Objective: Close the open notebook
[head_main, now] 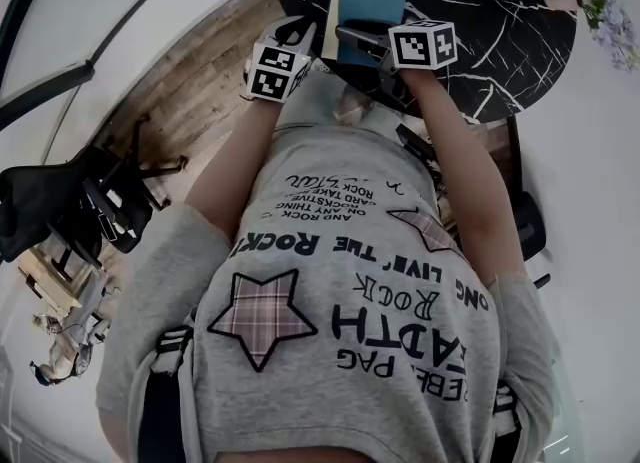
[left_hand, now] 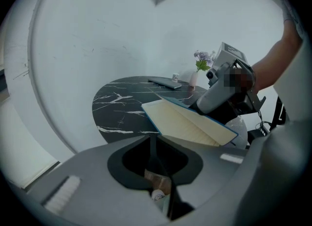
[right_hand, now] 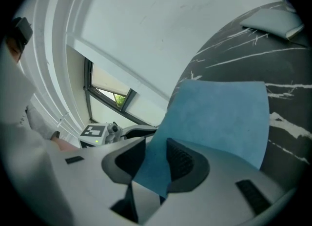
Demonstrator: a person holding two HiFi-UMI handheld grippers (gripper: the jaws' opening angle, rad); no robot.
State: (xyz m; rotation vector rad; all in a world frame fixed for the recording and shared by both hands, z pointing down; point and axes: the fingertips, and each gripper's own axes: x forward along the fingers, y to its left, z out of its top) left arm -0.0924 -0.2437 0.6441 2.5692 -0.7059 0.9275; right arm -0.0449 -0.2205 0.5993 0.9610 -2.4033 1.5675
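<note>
Two grippers in play, but only one is doing any work. The right gripper (right_hand: 156, 147) has its jaws clamped on the blue cover (right_hand: 219, 117) of the notebook (head_main: 368, 1), which sits at the near edge of the black marble table (left_hand: 117, 103), the side closest to the person. From the left gripper view, the cover and some cream pages (left_hand: 187, 125) stand tilted up off the table. So I'd call this the middle of the closing step: cover lifted, not down yet. The left gripper (left_hand: 152, 144) has its jaws pinched together with nothing in them. It hangs just off the table's near edge, beside the notebook, and isn't touching it as far as I can see. Next move, I reckon, is to carry the cover over and lower it flat onto the rest of the book, then let go. Might be worth bringing the left one in to pin the book so it doesn't slide on that slick top. The flowers (left_hand: 201, 69) and a flat grey thing (left_hand: 165, 82) sit at the table's far side, well out of the way.
</note>
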